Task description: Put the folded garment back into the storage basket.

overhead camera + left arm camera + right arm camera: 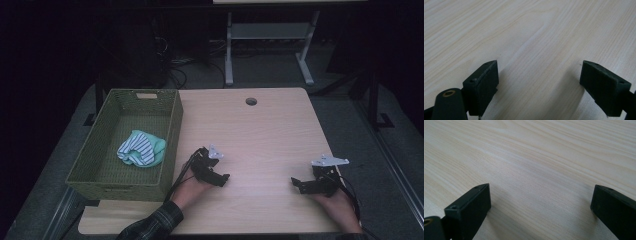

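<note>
On table | left hand-held gripper points right | right hand-held gripper points left

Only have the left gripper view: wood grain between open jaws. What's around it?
Observer: In the high view, a green basket stands just left of the left gripper.
Operator: Anything in it?
Observer: A crumpled green and striped cloth lies on its floor.
Operator: Right gripper?
Observer: The right gripper rests near the table right edge, jaws open over bare wood, holding nothing.
</note>
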The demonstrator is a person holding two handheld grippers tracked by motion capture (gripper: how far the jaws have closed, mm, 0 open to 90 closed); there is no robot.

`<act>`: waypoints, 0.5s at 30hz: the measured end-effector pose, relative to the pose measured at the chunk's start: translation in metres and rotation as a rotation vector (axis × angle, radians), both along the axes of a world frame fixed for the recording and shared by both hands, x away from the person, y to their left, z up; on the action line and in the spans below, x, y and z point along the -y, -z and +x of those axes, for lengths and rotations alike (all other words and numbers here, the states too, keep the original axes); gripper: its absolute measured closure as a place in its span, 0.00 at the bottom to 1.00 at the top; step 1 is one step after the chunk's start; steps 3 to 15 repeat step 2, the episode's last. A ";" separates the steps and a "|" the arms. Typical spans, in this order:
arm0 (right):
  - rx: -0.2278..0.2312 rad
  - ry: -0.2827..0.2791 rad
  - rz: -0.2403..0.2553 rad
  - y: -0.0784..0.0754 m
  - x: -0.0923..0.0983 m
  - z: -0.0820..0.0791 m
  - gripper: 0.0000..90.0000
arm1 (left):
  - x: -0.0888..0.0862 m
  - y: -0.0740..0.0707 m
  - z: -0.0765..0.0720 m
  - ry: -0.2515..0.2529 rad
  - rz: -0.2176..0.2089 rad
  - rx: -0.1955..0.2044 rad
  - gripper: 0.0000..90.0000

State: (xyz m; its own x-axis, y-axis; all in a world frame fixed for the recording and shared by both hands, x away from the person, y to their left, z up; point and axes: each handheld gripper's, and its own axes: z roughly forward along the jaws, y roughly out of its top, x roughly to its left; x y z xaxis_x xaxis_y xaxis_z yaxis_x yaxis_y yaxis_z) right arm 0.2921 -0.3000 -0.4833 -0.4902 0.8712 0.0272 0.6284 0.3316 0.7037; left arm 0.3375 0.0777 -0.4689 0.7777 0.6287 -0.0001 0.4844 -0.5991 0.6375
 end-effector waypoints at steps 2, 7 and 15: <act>0.000 -0.001 0.000 0.000 0.000 0.000 0.03 | -0.001 0.000 0.000 0.004 -0.003 0.003 0.16; 0.000 -0.001 0.000 0.000 0.000 0.000 0.03 | -0.001 0.000 0.000 0.004 -0.003 0.003 0.16; 0.000 -0.001 0.000 0.000 0.000 0.000 0.03 | -0.001 0.000 0.000 0.004 -0.003 0.003 0.16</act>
